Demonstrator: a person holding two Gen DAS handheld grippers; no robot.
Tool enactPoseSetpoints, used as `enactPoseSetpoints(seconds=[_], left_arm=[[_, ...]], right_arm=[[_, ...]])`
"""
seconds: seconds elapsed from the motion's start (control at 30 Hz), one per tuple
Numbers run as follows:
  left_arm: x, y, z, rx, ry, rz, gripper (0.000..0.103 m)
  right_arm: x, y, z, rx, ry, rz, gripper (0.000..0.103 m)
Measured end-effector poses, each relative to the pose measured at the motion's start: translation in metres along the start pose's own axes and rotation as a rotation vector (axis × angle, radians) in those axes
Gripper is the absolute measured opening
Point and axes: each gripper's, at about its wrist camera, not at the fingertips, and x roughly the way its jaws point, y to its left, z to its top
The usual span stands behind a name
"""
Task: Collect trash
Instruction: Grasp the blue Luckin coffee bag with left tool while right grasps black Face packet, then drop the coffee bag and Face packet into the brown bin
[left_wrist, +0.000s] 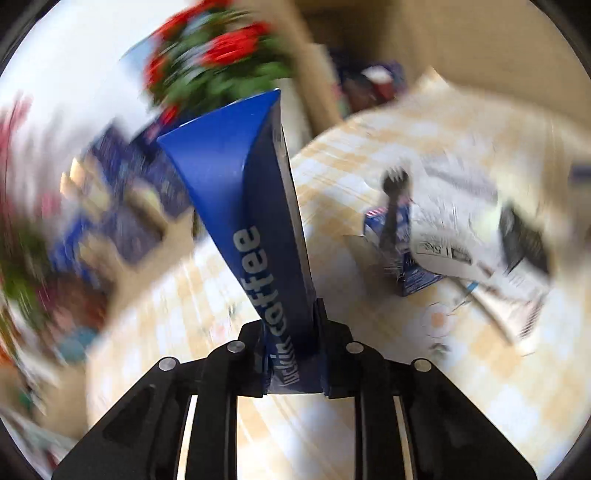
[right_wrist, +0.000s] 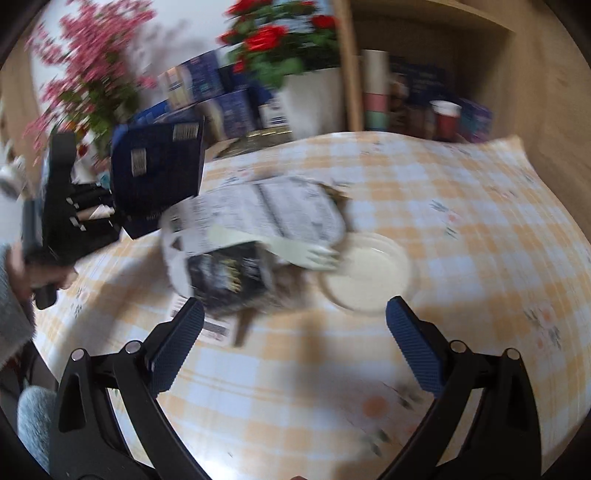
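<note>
A table (right_wrist: 461, 229) is covered with a yellow-and-white checked cloth and is set against a light wooden shelf unit (right_wrist: 517, 74). Red flowers (right_wrist: 273, 37) in a white pot (right_wrist: 314, 99) and pink blossoms (right_wrist: 85, 62) are seen before a white wall (right_wrist: 192, 33), which is brightly lit.

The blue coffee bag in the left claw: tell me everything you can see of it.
The blue coffee bag is a flattened paper bag, glossy blue with pale lettering that reads "coffee" along its length. The left claw is shut on its lower end, so it sticks out forward, lifted clear of the checked tablecloth. Its far end flares into a wider folded edge. In the right wrist view it shows dark blue with barcode stickers. Nothing else touches it.
</note>
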Motion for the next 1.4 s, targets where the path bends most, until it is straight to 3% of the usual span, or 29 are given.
enactPoseSetpoints(seconds=[0.13, 0.23, 0.33, 0.4, 0.57, 0.63, 0.67, 0.77, 1.2, 1.4], left_arm=[[-0.035, 0.033, -0.025, -0.266, 0.017, -0.106, 0.019], [-0.06, 0.039, -0.049, -0.409, 0.023, -0.172, 0.019], [-0.081, 0.034, -0.071, -0.49, 0.014, -0.21, 0.019], [-0.091, 0.034, -0.078, -0.54, 0.002, -0.234, 0.019], [-0.107, 0.032, -0.095, -0.639, -0.013, -0.272, 0.019], [-0.11, 0.031, -0.098, -0.656, -0.013, -0.273, 0.019], [-0.114, 0.029, -0.099, -0.66, -0.013, -0.275, 0.019], [-0.12, 0.025, -0.1, -0.653, -0.014, -0.273, 0.019], [-0.17, 0.0, -0.109, -0.607, -0.019, -0.283, 0.019], [-0.199, -0.028, -0.117, -0.541, -0.01, -0.331, 0.019]], right_arm=[[0.027, 0.02, 0.005, -0.083, 0.053, 0.027, 0.097], [0.035, 0.031, 0.008, -0.126, 0.056, 0.04, 0.097], [0.041, 0.039, 0.012, -0.144, 0.056, 0.056, 0.095], [0.045, 0.042, 0.015, -0.15, 0.063, 0.054, 0.082], [0.058, 0.042, 0.017, -0.137, 0.111, 0.031, 0.077], [0.06, 0.041, 0.016, -0.129, 0.12, 0.033, 0.074], [0.06, 0.041, 0.015, -0.129, 0.124, 0.039, 0.065], [0.052, 0.04, 0.015, -0.119, 0.122, 0.046, 0.062], [-0.015, 0.042, 0.0, 0.012, 0.022, 0.151, 0.061], [-0.055, 0.042, -0.015, 0.029, -0.037, 0.173, 0.061]])
